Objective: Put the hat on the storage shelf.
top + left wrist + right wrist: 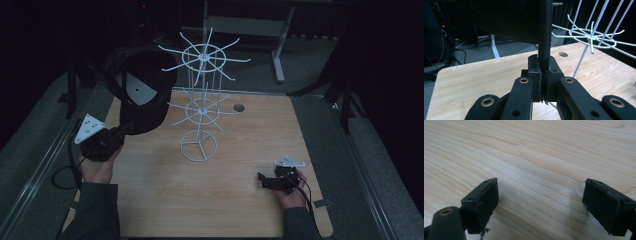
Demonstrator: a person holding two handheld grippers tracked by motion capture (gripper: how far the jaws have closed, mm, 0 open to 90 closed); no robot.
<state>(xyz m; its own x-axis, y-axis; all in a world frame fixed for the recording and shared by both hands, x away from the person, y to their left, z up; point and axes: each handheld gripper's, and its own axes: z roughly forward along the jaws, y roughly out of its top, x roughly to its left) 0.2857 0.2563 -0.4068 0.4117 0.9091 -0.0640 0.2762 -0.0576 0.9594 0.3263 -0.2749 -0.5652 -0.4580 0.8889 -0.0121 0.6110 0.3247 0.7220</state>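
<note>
While we raise the black fabric baseball cap (142,95) off the desk (240,200), our left gripper (126,129) keeps it by the edge of its stiff brim: in the left gripper view the jaws stand closed right down on that thin dark edge (545,37), which rises upright between the pads. Pinching the brim rather than the soft crown seems sensible to us, since it gives a firm handle and leaves the hollow of the cap free. The cap hangs in the air over the desk's far left corner, just left of the white wire two-tier display stand (201,102), whose upturned prongs look meant to carry it; we judge hanging the cap there to be the job in hand. Further right, our right gripper (265,180) rests low near the desk's near right edge, well apart from the stand, jaws wide apart with nothing between them, waiting. A pale patch (140,90) shows inside the cap; we can read no writing on it or elsewhere.
</note>
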